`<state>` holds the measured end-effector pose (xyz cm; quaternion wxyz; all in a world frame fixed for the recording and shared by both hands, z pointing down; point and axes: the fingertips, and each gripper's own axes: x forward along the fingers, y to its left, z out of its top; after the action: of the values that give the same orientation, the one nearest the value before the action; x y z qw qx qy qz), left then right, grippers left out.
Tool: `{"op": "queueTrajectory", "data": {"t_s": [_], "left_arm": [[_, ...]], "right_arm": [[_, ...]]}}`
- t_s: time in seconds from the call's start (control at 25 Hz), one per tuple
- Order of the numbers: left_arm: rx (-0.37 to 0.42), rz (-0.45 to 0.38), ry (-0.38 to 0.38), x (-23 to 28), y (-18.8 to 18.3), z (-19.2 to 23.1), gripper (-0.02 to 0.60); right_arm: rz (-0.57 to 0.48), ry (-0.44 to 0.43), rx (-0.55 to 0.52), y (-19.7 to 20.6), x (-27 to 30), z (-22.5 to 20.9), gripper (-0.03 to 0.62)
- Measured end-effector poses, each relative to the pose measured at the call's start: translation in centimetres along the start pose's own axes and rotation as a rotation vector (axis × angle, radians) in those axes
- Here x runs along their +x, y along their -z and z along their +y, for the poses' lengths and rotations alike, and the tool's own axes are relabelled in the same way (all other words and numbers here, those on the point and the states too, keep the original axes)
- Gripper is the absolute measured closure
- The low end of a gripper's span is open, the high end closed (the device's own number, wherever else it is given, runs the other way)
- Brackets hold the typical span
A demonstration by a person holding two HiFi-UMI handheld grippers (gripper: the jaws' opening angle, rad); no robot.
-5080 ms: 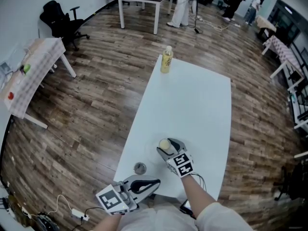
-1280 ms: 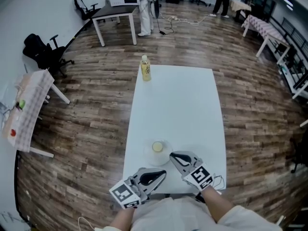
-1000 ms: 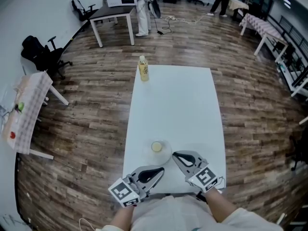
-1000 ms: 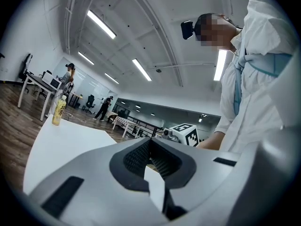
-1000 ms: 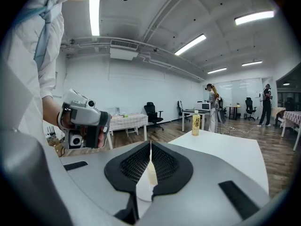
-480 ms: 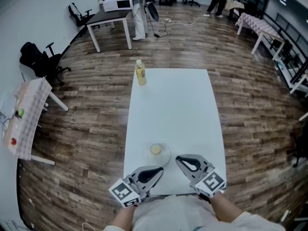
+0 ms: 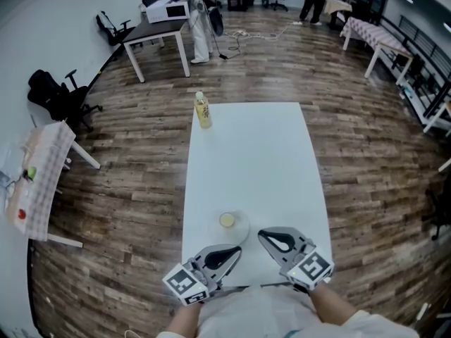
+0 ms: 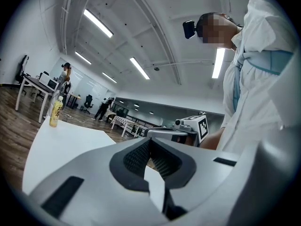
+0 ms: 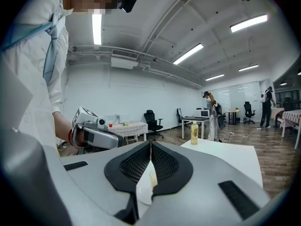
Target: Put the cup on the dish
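A small pale cup [image 7: 227,220] stands on a clear round dish [image 7: 239,229] near the front end of the white table [image 7: 254,160]. My right gripper [image 7: 261,234] hovers just right of the dish, shut and empty, apart from the cup. My left gripper [image 7: 238,251] sits at the table's near edge below the dish, also shut with nothing in it. In the right gripper view the cup [image 9: 152,176] and dish [image 9: 142,193] show below the closed jaws, with the left gripper [image 9: 96,135] beyond. The left gripper view shows the right gripper [image 8: 186,128] ahead.
A yellow drink bottle [image 7: 203,111] stands at the table's far left corner. A cloth-covered side table [image 7: 35,167] and an office chair [image 7: 53,97] are off to the left on the wood floor. Another table [image 7: 158,27] and people stand far back.
Five seconds ago the right gripper held the cup over the table; now the cup stands on the dish. Over the last second the right gripper rose a little, shut. The left has not moved.
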<state>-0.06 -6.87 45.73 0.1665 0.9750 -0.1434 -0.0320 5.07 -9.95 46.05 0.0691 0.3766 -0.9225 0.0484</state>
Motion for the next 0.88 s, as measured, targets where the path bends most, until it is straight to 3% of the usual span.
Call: {"op": "queueTrajectory", "data": {"t_s": [0.88], "left_arm": [[-0.001,0.006,-0.013,-0.08,0.29,-0.13,0.580]], "right_arm": [[0.041,-0.031,-0.033,0.37,0.33,0.59,0.563]]}}
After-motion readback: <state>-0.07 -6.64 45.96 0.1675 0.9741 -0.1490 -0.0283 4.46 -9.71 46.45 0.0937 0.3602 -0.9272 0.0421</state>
